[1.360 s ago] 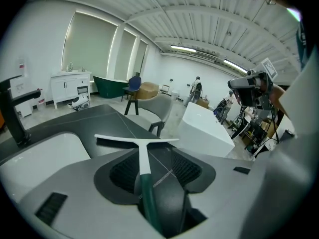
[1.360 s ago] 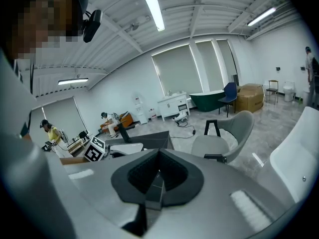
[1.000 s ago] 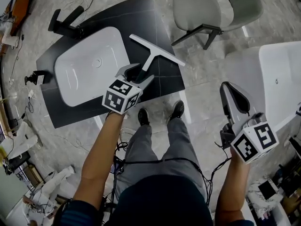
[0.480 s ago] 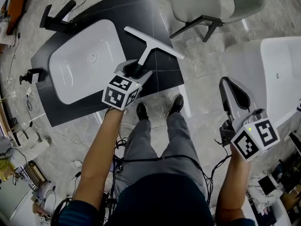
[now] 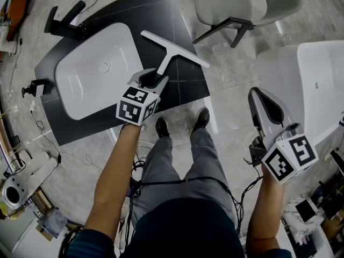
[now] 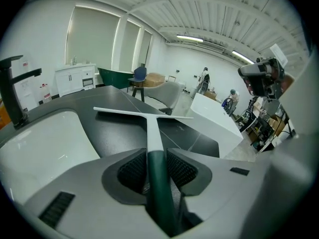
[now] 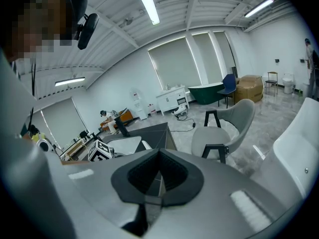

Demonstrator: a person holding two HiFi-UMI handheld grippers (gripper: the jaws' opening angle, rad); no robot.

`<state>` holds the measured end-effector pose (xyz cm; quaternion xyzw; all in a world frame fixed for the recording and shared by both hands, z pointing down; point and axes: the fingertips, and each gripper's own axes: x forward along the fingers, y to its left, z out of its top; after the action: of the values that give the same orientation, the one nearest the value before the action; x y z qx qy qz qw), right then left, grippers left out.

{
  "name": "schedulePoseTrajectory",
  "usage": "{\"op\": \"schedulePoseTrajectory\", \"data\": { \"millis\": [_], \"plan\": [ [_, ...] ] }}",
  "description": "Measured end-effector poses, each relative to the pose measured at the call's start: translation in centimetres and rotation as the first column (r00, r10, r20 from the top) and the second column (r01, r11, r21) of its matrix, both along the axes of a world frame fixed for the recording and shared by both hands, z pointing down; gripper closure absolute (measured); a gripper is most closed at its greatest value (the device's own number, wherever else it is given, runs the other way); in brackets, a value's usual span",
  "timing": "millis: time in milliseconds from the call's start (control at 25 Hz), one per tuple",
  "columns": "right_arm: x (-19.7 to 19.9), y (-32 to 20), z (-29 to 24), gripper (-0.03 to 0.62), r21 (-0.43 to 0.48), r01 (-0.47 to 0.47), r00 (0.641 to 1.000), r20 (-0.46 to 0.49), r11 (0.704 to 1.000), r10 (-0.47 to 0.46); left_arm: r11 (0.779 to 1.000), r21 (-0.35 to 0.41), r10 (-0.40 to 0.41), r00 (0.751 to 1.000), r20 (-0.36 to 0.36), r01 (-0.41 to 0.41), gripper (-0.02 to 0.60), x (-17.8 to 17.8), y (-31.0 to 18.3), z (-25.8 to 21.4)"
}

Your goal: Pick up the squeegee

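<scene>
The squeegee (image 5: 174, 48) lies on a black countertop (image 5: 161, 15), its white blade far from me and its dark green handle (image 6: 155, 168) pointing toward me. My left gripper (image 5: 152, 78) reaches steeply down over that handle. In the left gripper view the jaws of the left gripper (image 6: 155, 158) are closing, and both ribbed pads (image 6: 130, 172) lie against the handle's sides. The white shaft (image 6: 152, 128) runs on to the blade ahead. My right gripper (image 5: 258, 97) hangs off to the right over the floor, shut and empty, as the right gripper view of it (image 7: 159, 152) confirms.
A white basin (image 5: 94, 74) is set into the countertop left of the squeegee, with a black faucet (image 5: 62, 20) behind it. A grey chair (image 5: 231, 4) stands beyond the counter. A white tub (image 5: 322, 74) is at the right. My shoes (image 5: 161, 127) stand below the counter edge.
The left gripper has come down over the squeegee's handle and its jaws have narrowed from wide open until they sit on it. The right gripper has stayed put.
</scene>
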<state>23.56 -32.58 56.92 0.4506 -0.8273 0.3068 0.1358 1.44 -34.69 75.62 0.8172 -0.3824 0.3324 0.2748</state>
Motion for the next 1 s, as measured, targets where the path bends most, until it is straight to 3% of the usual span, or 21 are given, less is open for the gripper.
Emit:
{"op": "schedulePoseTrajectory", "data": {
  "millis": [80,440,1000],
  "plan": [
    [0.0,0.0,-0.2,0.585,0.002,-0.001,1.000,-0.001,1.000,0.001,1.000,-0.001,-0.004,1.000,0.008,0.004,0.483,-0.2,-0.1,0.0],
    [-0.4,-0.2,-2.0,0.585,0.021,-0.001,1.000,-0.001,1.000,0.001,1.000,0.024,-0.020,1.000,0.011,0.019,0.486,-0.4,-0.4,-1.0],
    [-1.6,-0.5,-7.2,0.585,0.089,-0.006,1.000,-0.005,0.996,0.006,0.993,0.115,-0.017,0.999,-0.032,0.021,0.486,-2.2,-1.5,-8.9]
  ]
}}
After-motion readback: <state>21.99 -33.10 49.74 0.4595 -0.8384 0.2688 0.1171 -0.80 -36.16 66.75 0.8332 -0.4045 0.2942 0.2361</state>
